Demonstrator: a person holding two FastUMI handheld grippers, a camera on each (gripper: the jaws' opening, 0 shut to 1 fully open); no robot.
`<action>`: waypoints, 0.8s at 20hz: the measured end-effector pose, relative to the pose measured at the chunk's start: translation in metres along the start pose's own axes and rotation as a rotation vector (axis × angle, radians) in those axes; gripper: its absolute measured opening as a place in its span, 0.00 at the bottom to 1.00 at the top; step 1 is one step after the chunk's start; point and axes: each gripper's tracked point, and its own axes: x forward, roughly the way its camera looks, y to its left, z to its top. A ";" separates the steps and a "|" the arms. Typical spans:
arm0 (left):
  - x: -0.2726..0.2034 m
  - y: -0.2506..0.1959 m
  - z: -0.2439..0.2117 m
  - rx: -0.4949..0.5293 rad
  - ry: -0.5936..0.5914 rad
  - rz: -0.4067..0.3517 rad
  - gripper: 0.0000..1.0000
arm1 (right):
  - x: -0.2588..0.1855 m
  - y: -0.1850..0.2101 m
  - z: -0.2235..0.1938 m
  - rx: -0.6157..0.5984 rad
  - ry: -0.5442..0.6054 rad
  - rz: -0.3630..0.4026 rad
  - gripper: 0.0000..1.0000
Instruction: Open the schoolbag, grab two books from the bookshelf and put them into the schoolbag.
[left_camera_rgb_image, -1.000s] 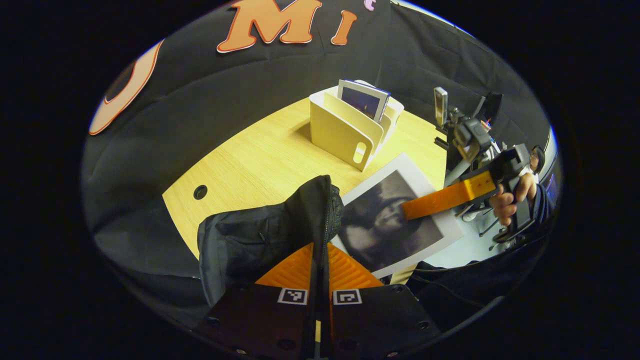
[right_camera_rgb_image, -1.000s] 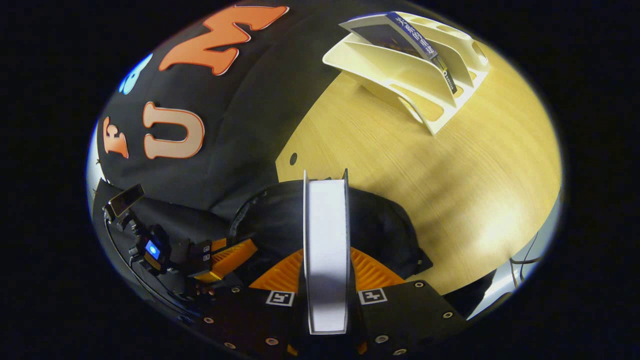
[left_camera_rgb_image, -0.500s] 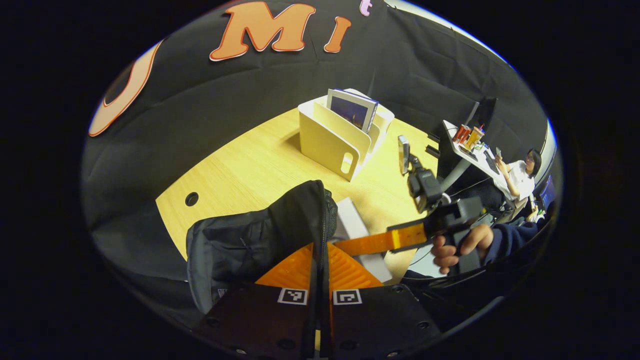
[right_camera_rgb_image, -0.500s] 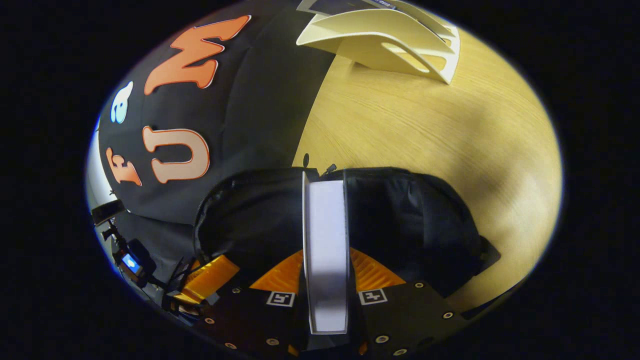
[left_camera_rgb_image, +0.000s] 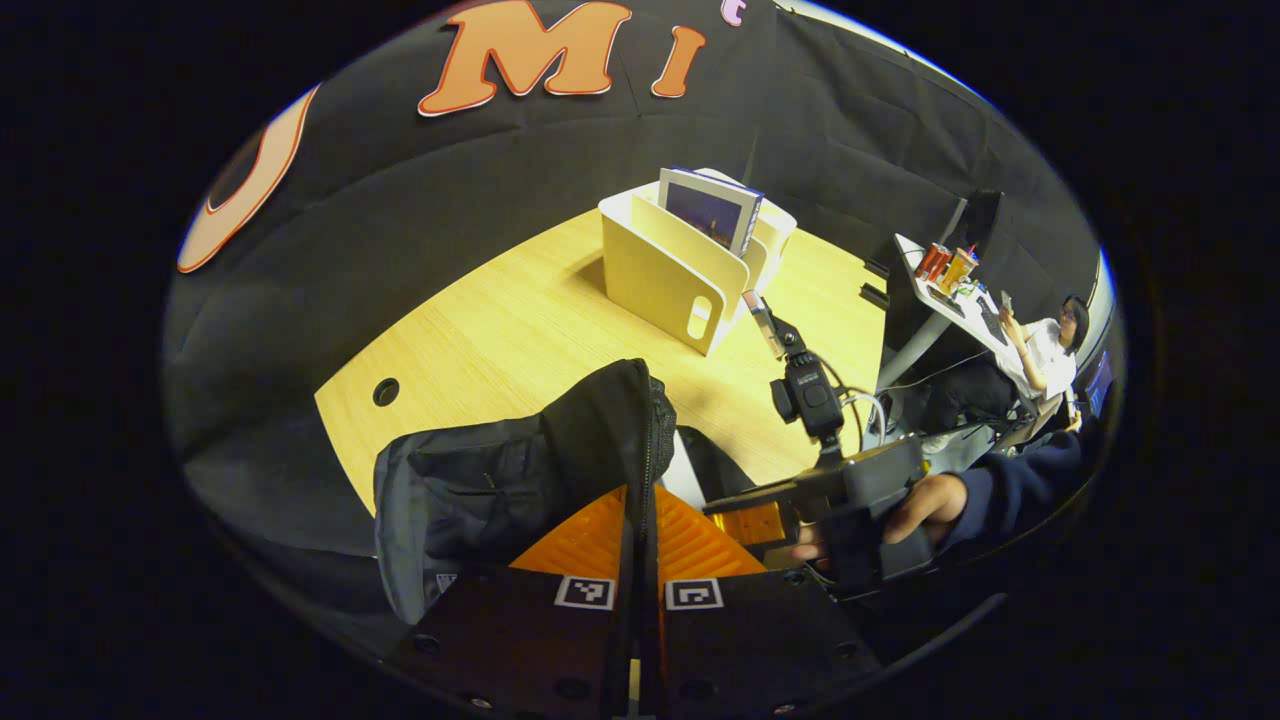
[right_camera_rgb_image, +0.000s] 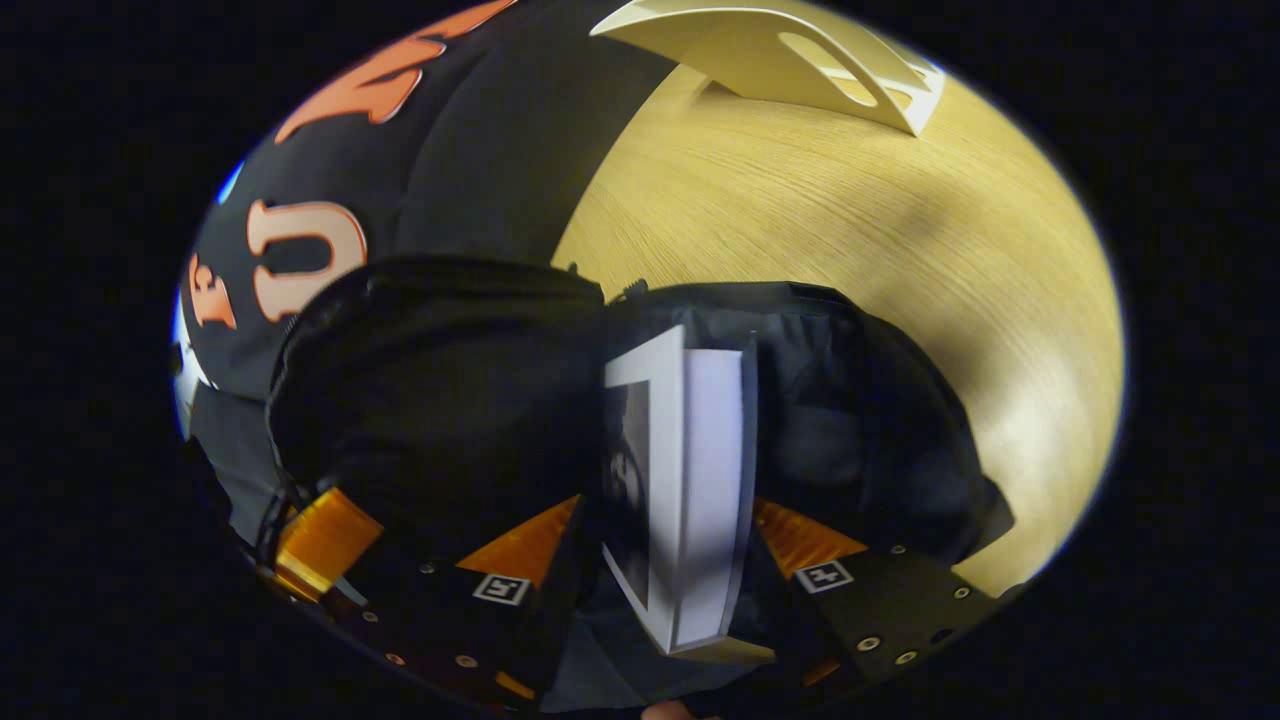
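The black schoolbag (left_camera_rgb_image: 480, 480) lies on the wooden table (left_camera_rgb_image: 520, 320), and my left gripper (left_camera_rgb_image: 640, 490) is shut on its zipped edge, holding the flap up. My right gripper (left_camera_rgb_image: 735, 505), held by a hand, reaches into the opening from the right. In the right gripper view the white book with a dark cover (right_camera_rgb_image: 690, 480) stands tilted inside the schoolbag (right_camera_rgb_image: 450, 380). My right gripper (right_camera_rgb_image: 668, 500) is open, with its fingers spread wide on either side of the book. The cream bookshelf (left_camera_rgb_image: 660, 275) stands farther back with one blue book (left_camera_rgb_image: 708, 208) in it.
A small round hole (left_camera_rgb_image: 386, 391) sits near the table's left corner. Bare tabletop (right_camera_rgb_image: 850, 230) stretches between the bag and the bookshelf (right_camera_rgb_image: 790, 50). Beyond the table's right edge a person (left_camera_rgb_image: 1040, 350) sits at a desk (left_camera_rgb_image: 940, 265) with cans on it.
My right gripper carried the white book from beside the bag down into its opening, then spread its fingers; the book now leans tilted. My left gripper kept its hold on the bag's edge.
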 end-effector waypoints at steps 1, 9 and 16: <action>0.002 0.001 0.001 -0.008 0.000 0.004 0.05 | -0.004 -0.009 -0.001 -0.062 0.019 -0.051 0.88; 0.018 -0.004 -0.005 -0.053 0.035 0.070 0.05 | -0.088 -0.056 0.078 -0.434 0.048 -0.292 0.99; 0.029 -0.011 -0.004 -0.139 0.064 0.109 0.05 | -0.188 -0.096 0.182 -0.564 0.028 -0.466 0.99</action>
